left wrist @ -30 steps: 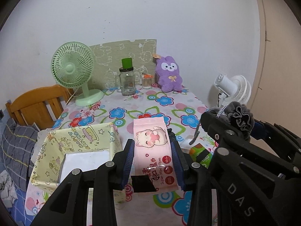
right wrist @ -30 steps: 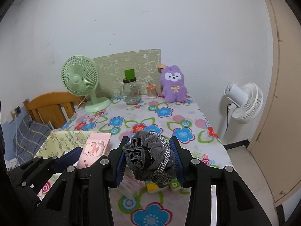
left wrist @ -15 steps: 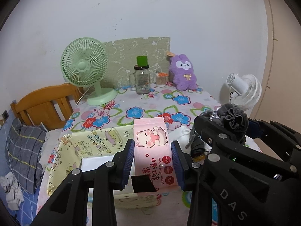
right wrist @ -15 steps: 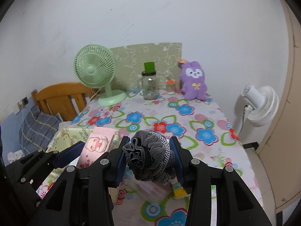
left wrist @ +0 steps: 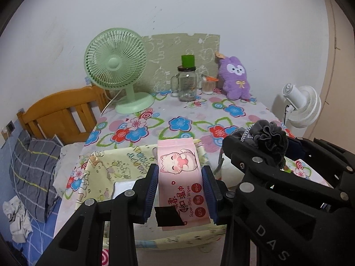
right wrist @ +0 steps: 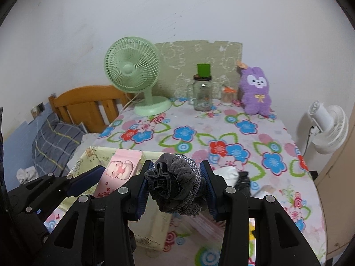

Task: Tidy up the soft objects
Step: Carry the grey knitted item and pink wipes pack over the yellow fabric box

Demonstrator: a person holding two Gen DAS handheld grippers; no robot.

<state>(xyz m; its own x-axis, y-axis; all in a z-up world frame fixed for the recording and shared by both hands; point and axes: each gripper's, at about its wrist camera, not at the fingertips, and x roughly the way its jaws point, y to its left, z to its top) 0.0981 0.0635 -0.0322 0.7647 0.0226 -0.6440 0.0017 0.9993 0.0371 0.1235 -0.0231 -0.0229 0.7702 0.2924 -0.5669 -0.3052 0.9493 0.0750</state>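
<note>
- The left gripper (left wrist: 180,190) is clamped on a pink pack of wet wipes (left wrist: 182,177) printed with a cartoon cat, held flat above the yellow fabric storage box (left wrist: 106,173).
- The right gripper (right wrist: 176,187) is clenched around a dark grey ruffled scrunchie (right wrist: 175,188) with a knitted band, just beside the box.
- The box sits at the near edge of the flowered tablecloth (right wrist: 199,133).
- At the far edge stand a green desk fan (left wrist: 117,71), a glass jar (left wrist: 187,84) and a purple plush bunny (left wrist: 235,77).
</note>
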